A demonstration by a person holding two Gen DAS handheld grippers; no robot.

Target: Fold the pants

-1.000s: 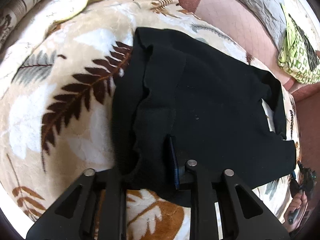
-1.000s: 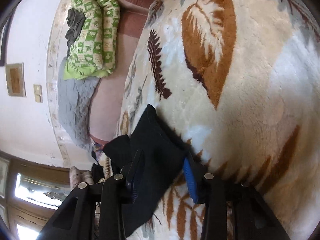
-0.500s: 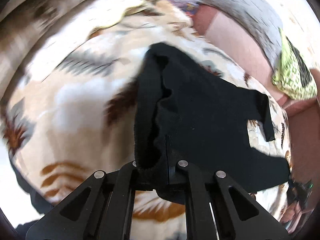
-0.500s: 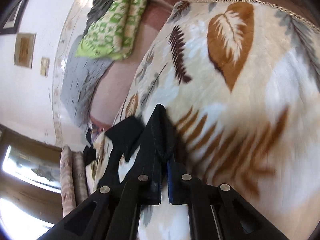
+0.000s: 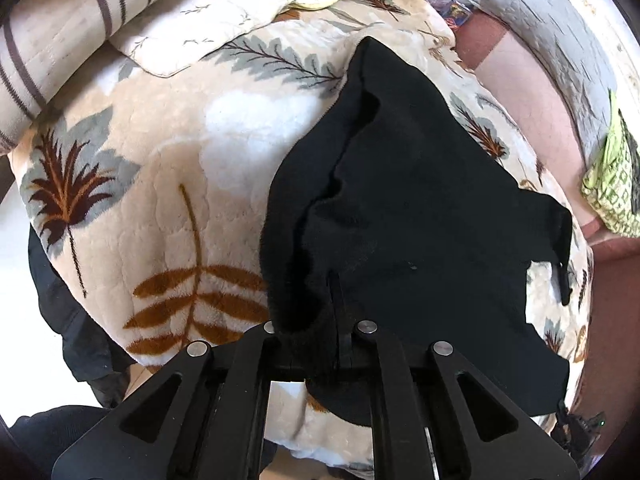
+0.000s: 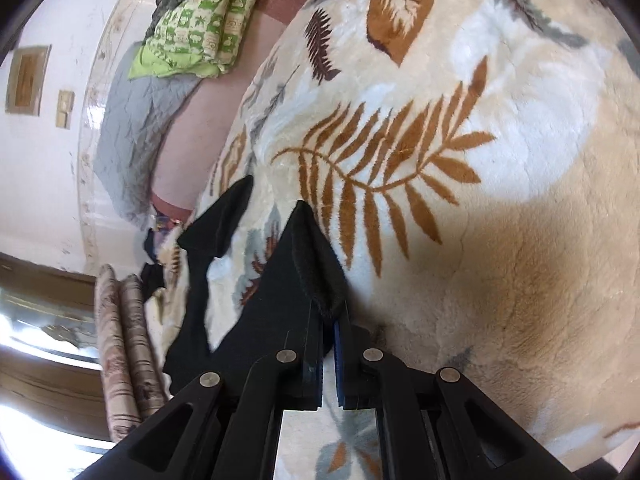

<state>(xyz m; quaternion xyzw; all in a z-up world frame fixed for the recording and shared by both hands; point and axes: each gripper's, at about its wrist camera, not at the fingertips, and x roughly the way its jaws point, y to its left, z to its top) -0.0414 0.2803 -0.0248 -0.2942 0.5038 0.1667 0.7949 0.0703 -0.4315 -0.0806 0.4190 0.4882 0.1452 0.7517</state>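
Note:
Black pants [image 5: 408, 208] are lifted off a cream leaf-print blanket [image 5: 168, 184] on a bed. My left gripper [image 5: 320, 344] is shut on a bunched edge of the pants, which hang and spread away to the right. In the right wrist view my right gripper [image 6: 328, 336] is shut on another edge of the same pants [image 6: 288, 280], with the cloth rising in a peak between the jaws. The rest of the pants trails off to the left over the blanket [image 6: 500, 160].
A striped pillow [image 5: 60, 20] and a pale quilt [image 5: 224, 12] lie at the far left. A green patterned blanket [image 6: 200, 20] and a grey quilt [image 6: 132, 120] sit on the pink mattress [image 5: 520, 92] beyond the leaf blanket.
Both grippers closed on the pants' edges and lifted them off the blanket. The pants have been pulled up and stretched between the two grippers.

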